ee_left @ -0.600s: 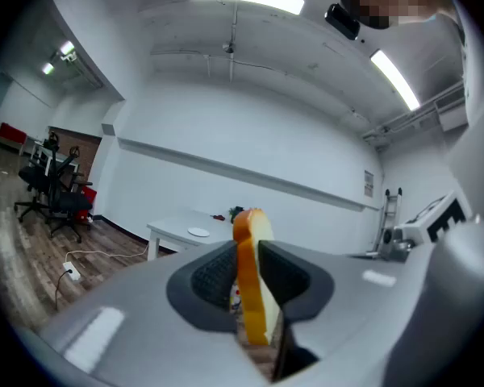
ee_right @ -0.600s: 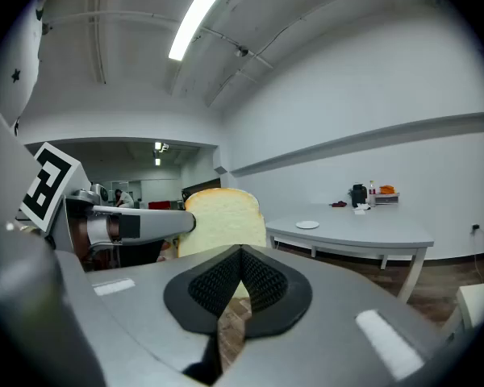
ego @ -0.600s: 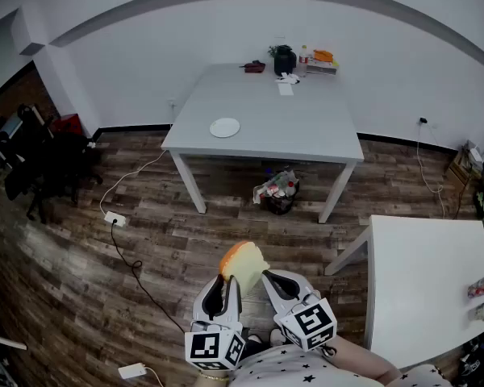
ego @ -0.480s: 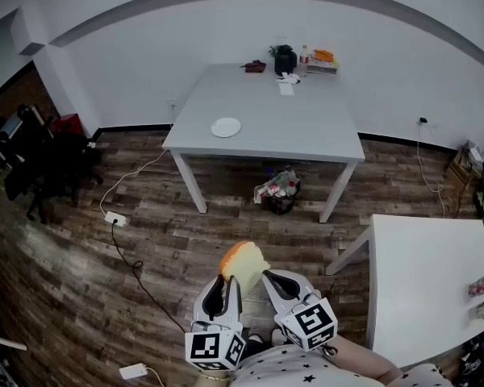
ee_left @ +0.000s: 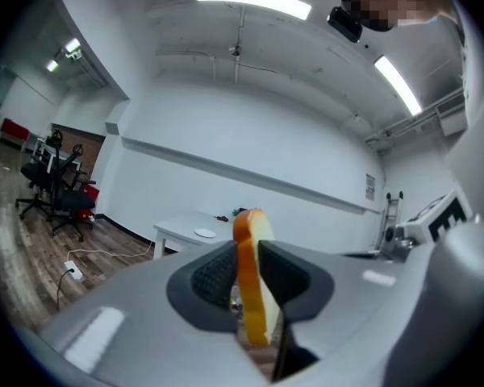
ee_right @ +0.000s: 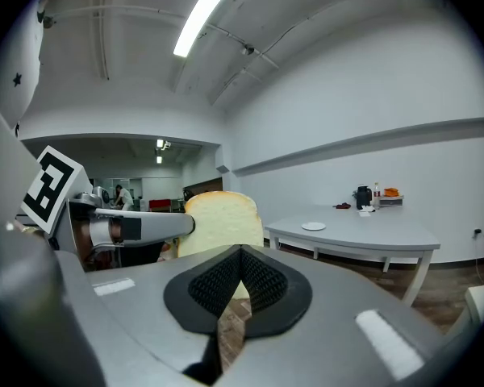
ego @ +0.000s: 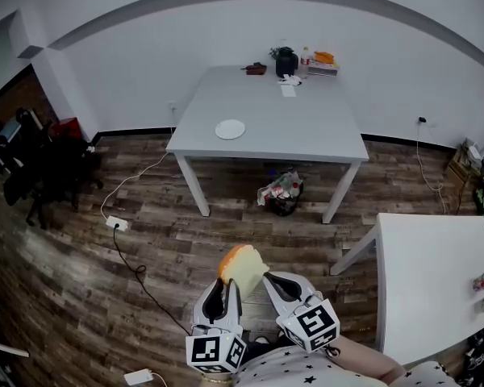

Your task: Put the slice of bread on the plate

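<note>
A slice of bread [ego: 244,266] with an orange-brown crust stands upright on edge, and my left gripper [ego: 225,290] is shut on it. In the left gripper view the bread [ee_left: 254,285] sits pinched between both black ribbed pads of that gripper [ee_left: 244,276]. My right gripper [ego: 281,284] is just to its right, shut with nothing between its jaws. In the right gripper view the right gripper [ee_right: 242,274] has the bread [ee_right: 218,222] beyond and left of it. A small white plate [ego: 231,129] lies far ahead, near the front left of a grey table [ego: 306,127].
Both grippers hover over a wooden floor. Under the grey table is a bag of rubbish [ego: 281,193]. A dark jug and small items [ego: 286,60] stand at its far edge. A white table [ego: 427,280] is at the right, office chairs [ego: 40,168] at the left, and a cable [ego: 133,256] runs across the floor.
The head view has drifted slightly, so the far table sits a touch to the right. Both grippers and the held bread keep the same pose.
</note>
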